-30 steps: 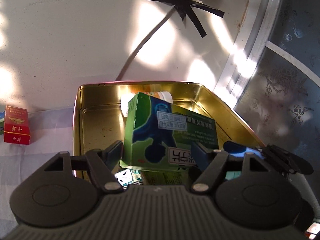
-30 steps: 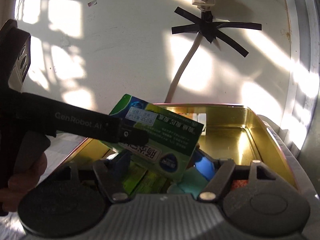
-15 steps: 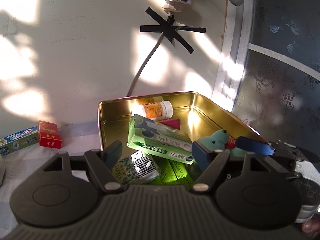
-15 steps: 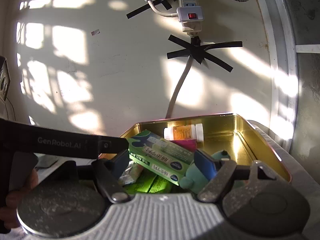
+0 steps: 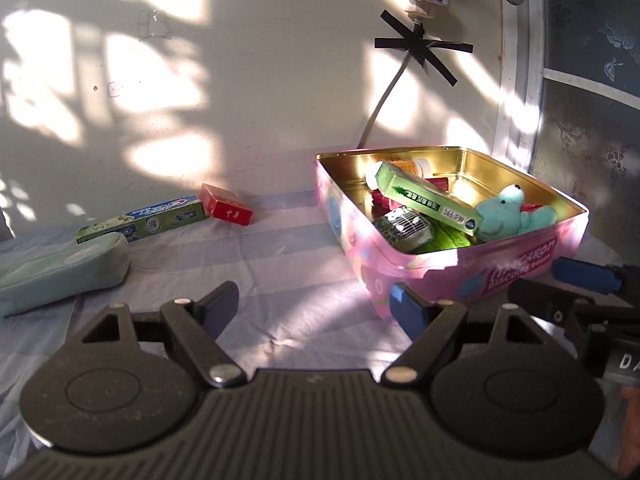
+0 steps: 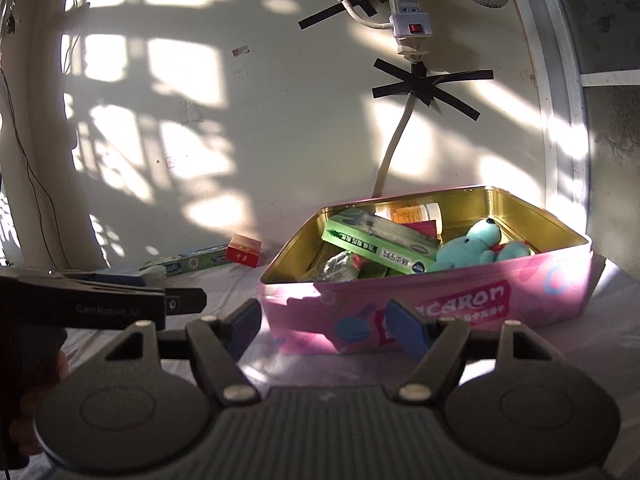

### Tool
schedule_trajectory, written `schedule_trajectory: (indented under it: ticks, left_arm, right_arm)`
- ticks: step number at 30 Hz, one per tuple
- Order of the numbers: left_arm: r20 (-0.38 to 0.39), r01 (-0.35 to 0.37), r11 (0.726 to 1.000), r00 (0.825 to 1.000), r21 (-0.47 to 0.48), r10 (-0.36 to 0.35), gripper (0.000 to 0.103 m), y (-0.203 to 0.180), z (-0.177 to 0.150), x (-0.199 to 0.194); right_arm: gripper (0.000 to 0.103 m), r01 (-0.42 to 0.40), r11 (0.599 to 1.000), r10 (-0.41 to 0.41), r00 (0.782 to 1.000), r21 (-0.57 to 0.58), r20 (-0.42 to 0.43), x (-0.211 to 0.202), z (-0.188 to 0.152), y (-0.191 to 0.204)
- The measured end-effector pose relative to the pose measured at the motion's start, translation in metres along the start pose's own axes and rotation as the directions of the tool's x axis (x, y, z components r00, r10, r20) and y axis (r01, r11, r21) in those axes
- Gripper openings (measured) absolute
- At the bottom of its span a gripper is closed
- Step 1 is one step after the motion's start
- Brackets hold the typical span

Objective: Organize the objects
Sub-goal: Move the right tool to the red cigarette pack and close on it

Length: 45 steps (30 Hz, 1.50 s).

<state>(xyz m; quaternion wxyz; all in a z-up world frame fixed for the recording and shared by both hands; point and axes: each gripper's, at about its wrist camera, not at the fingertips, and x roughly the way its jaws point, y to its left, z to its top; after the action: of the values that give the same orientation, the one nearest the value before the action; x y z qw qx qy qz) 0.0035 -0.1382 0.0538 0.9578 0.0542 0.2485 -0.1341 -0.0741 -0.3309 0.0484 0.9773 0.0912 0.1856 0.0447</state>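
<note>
A pink biscuit tin (image 5: 520,268) (image 6: 460,304) stands on the cloth by the wall. Inside lie a green box (image 5: 424,198) (image 6: 376,244), a teal plush bear (image 5: 508,216) (image 6: 472,244), a pill bottle (image 6: 416,213) and a small dark fan-like item (image 5: 404,226). My left gripper (image 5: 314,304) is open and empty, in front and left of the tin. My right gripper (image 6: 324,324) is open and empty, just before the tin's front wall. Left on the cloth lie a toothpaste box (image 5: 144,220) (image 6: 188,262), a red box (image 5: 226,210) (image 6: 243,255) and a pale green pouch (image 5: 60,268).
A wall with a taped cable (image 5: 416,46) and a power strip (image 6: 412,12) stands behind the tin. A window frame (image 5: 516,80) rises at the right. The striped cloth (image 5: 280,264) covers the surface.
My left gripper let go of the green box, which now lies in the tin. Both grippers drew back and out of the tin, and the left one swung leftward.
</note>
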Motion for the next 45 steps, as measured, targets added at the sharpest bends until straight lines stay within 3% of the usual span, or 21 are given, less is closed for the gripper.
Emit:
schedule_trajectory:
  ticks: [9,27,31,34,45]
  left_arm:
    - [-0.010,-0.110,0.993,0.994,-0.032,0.110,0.084,0.060,-0.020,-0.002]
    - [-0.068,-0.267,0.959,0.963,-0.092,0.261,0.084,0.166,-0.038,0.041]
    - [-0.083,-0.269,0.953,0.962,-0.137,0.260,0.084,0.182,-0.043,0.052]
    - [-0.080,-0.229,0.956,0.973,-0.186,0.217,0.084,0.191,-0.042,0.053]
    - [-0.123,-0.195,0.961,0.977,-0.198,0.173,0.084,0.198,-0.043,0.060]
  right_arm:
    - [0.066,-0.021,0.999,0.022,1.000,-0.045,0.017,0.008,0.008,0.052]
    - [0.065,-0.140,0.984,0.128,0.986,-0.114,-0.107,0.081,0.023,0.140]
    - [0.065,-0.136,0.985,0.122,0.984,-0.107,-0.128,0.109,0.025,0.150]
    - [0.065,-0.124,0.987,0.107,0.981,-0.103,-0.160,0.132,0.023,0.154]
    - [0.066,-0.069,0.996,0.055,0.975,-0.057,-0.214,0.197,0.009,0.158]
